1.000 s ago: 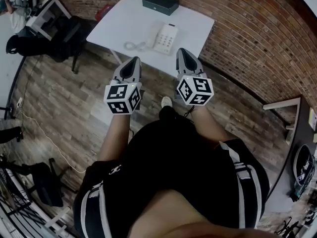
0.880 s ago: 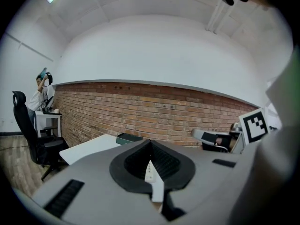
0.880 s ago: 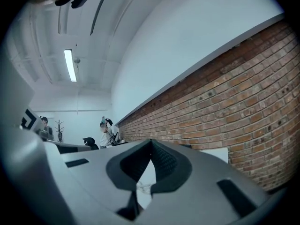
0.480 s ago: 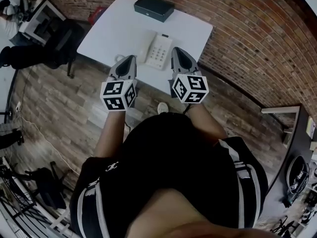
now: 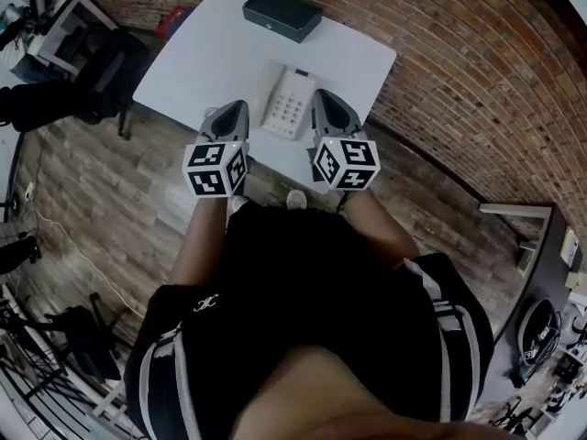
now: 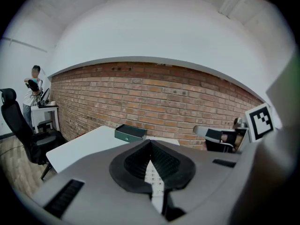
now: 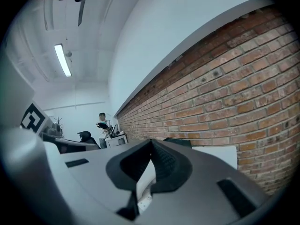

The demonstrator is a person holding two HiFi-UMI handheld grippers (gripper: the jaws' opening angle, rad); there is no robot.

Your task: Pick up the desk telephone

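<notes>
The white desk telephone [image 5: 286, 102] lies on the white table [image 5: 202, 58] near its front edge, keypad up and handset on its left side. My left gripper [image 5: 234, 108] is just left of the phone's near end, and my right gripper [image 5: 323, 95] just right of it. Both are shut and hold nothing. In the left gripper view the phone's keypad [image 6: 153, 178] shows through the notch behind the closed tips of the left gripper [image 6: 150, 142]. In the right gripper view a strip of the white phone [image 7: 144, 179] shows behind the closed tips of the right gripper [image 7: 151, 142].
A dark green box [image 5: 282, 13] sits at the table's far side. A brick wall [image 5: 459, 71] runs along the right. At the left stand a black office chair [image 5: 110, 71] and a small desk [image 5: 64, 26]. A person [image 6: 33, 81] stands far off by that desk.
Both grippers have moved forward from above the floor to the table's front edge. They now flank the phone's near end, still shut.
</notes>
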